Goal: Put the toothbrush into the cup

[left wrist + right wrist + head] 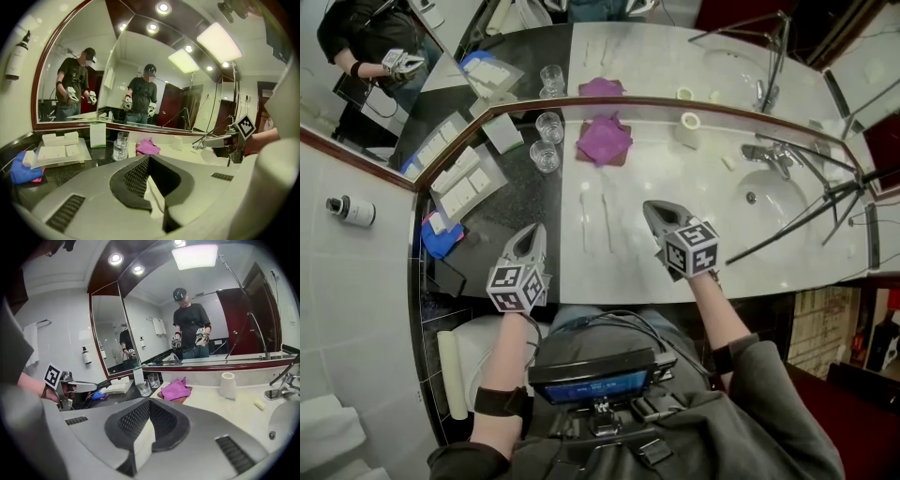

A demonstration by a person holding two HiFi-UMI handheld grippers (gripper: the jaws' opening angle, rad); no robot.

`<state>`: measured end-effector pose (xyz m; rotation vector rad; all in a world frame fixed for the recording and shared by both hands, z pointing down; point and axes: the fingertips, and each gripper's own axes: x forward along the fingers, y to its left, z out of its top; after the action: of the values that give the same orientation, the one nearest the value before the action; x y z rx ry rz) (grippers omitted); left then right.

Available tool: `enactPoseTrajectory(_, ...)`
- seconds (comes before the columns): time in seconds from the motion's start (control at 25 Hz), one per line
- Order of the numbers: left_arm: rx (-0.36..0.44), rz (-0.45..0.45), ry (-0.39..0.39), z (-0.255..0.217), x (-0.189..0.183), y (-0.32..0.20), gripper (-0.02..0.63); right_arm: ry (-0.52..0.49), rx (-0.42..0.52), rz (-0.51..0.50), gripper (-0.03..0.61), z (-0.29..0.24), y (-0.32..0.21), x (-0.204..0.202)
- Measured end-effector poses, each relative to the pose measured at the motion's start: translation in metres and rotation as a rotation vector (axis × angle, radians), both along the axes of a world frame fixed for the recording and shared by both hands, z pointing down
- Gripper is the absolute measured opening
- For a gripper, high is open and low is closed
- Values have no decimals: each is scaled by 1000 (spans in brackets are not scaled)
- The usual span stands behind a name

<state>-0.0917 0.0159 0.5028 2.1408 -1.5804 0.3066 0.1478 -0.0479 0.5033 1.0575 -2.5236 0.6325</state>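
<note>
Two thin white toothbrushes [584, 217] lie side by side on the pale counter, just ahead of and between my two grippers. Two clear glass cups stand further back, one [545, 156] nearer and one [548, 125] by the mirror; both show in the left gripper view [120, 149] and the right gripper view [143, 387]. My left gripper [532, 234] hovers over the dark counter part, jaws shut and empty. My right gripper [649, 208] hangs to the right of the toothbrushes, also shut with nothing between its pads.
A purple cloth [603, 141] lies on a small board beside the glasses. A white tray of packets [464, 183] and a blue cloth [441, 234] sit at left. A white roll [690, 123], faucet [769, 155], sink [764, 197] and tripod legs [806, 211] occupy the right.
</note>
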Motion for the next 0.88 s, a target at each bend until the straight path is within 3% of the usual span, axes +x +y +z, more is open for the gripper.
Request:
enactPoseTrajectory(0.2,8,38,-27,-2,8,-1,2,-7,-12,13,18,6,-2,6)
enactPoseTrajectory(0.88,-22,-13,-14,5,-4,-7,3,2,-82,-3,18,28,-1,-9)
